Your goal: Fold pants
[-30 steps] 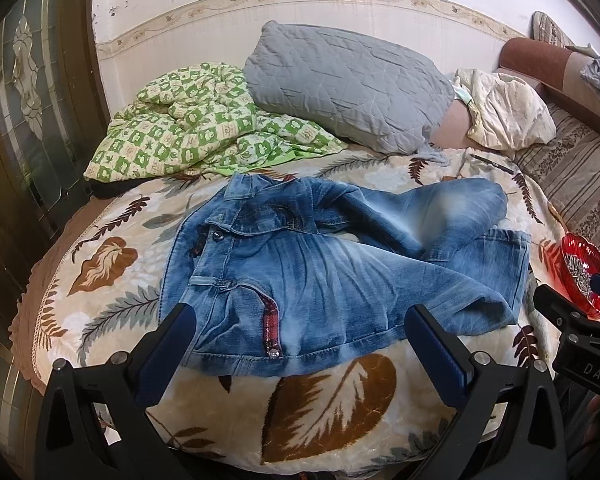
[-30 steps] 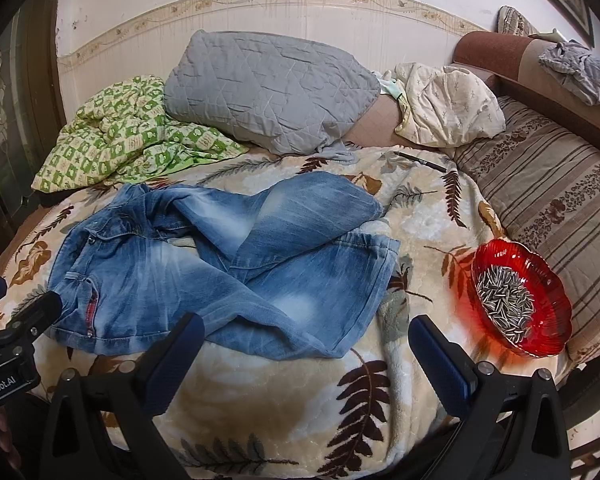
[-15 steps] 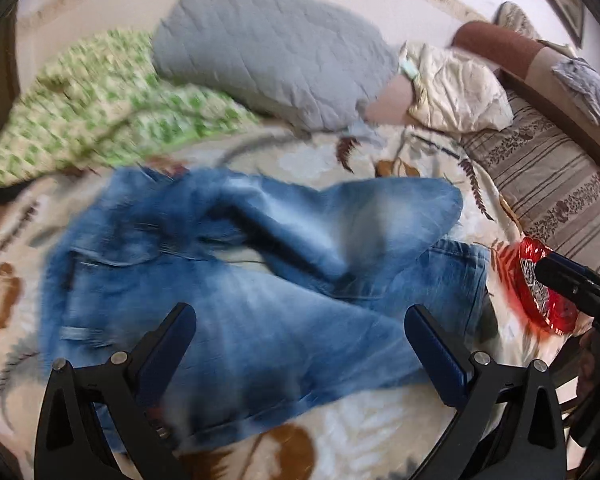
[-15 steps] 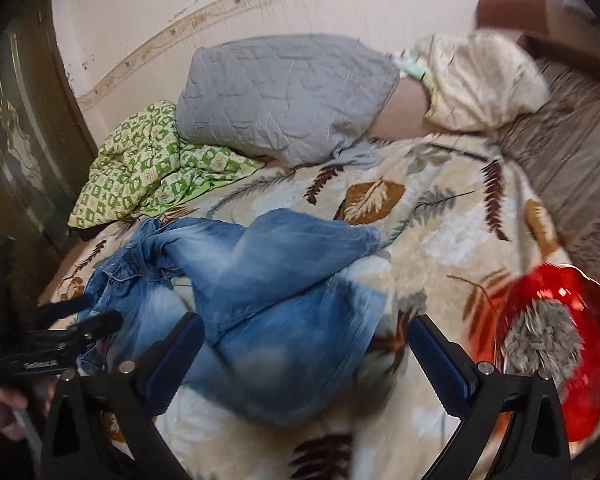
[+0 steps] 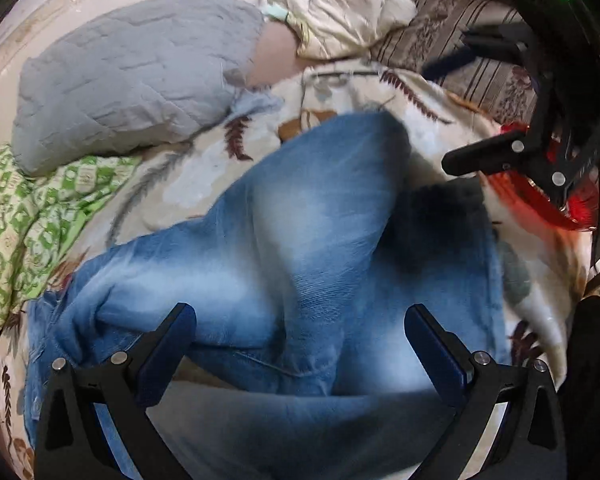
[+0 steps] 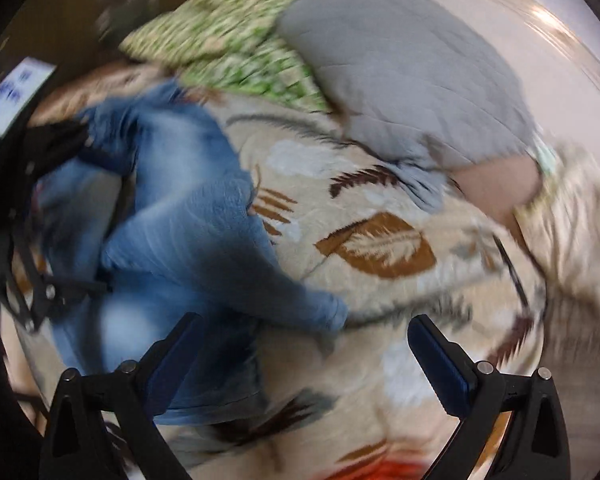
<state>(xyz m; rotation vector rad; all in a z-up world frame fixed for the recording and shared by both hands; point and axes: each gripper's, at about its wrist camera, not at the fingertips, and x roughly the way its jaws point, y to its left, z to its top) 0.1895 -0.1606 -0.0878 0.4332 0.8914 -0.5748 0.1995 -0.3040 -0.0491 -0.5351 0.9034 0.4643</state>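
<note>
Left wrist view has the crumpled, faded blue denim jeans (image 5: 300, 240) right under the wide-open left gripper (image 5: 300, 344), legs running toward the open right gripper (image 6: 304, 356).

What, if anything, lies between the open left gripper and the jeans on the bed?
Nothing visible. In the left wrist view the left gripper hangs with its jaws apart directly over the jeans, with only denim showing between them. The red bowl and the right gripper sit off to the side.
</note>
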